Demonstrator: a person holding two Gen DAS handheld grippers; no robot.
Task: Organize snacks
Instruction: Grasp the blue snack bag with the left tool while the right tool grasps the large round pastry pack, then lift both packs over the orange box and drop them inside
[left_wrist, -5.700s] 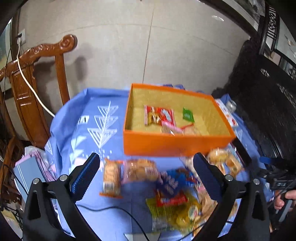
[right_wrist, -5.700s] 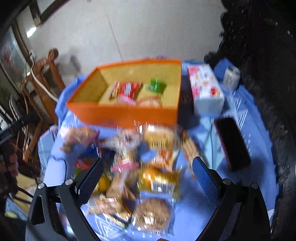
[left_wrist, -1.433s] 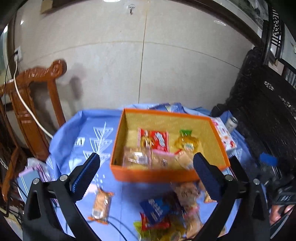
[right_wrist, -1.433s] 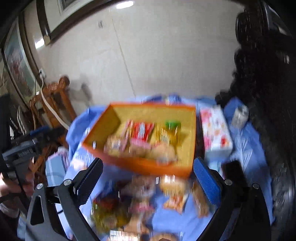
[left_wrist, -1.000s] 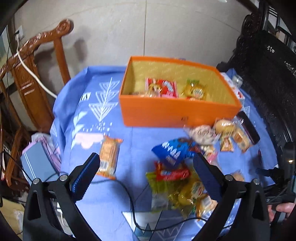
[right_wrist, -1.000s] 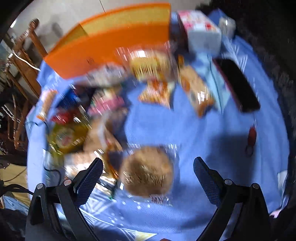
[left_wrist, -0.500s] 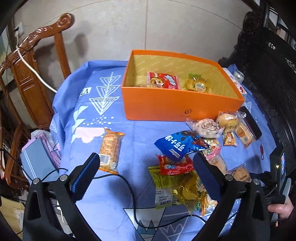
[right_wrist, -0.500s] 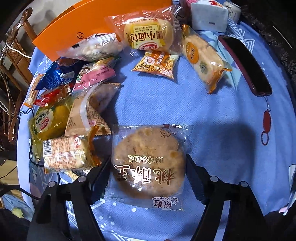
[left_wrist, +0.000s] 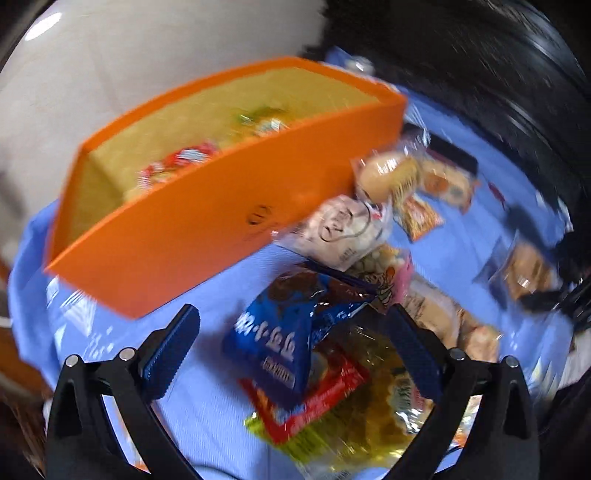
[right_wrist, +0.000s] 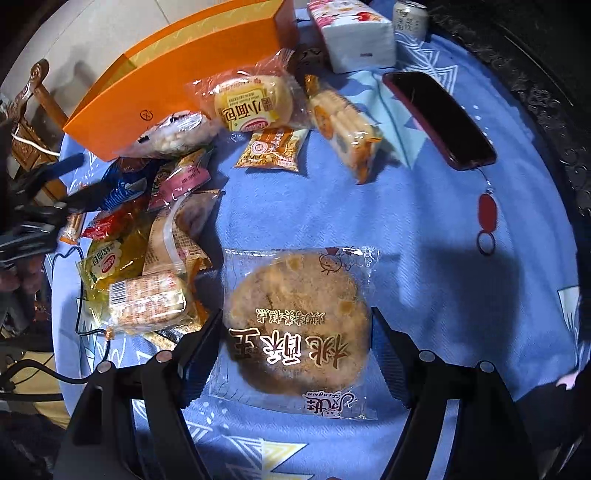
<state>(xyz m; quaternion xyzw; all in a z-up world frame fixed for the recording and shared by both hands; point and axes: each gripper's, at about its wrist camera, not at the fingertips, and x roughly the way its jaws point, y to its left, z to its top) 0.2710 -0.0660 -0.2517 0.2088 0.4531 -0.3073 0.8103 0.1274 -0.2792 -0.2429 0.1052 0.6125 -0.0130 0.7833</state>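
1. My right hand-held gripper (right_wrist: 295, 343) is clenched on the big round cookie pack (right_wrist: 297, 321), which lies flat on the blue cloth (right_wrist: 424, 229) of the counter. The fingers press only the slippery wrapper edges, so it could slide out when lifted.
2. Squeezing harder could crack the cookie.
3. My left hand-held gripper (left_wrist: 291, 347) is released, empty, over the blue snack bag (left_wrist: 280, 332). That view is blurred; I might clip the orange box (left_wrist: 207, 221).
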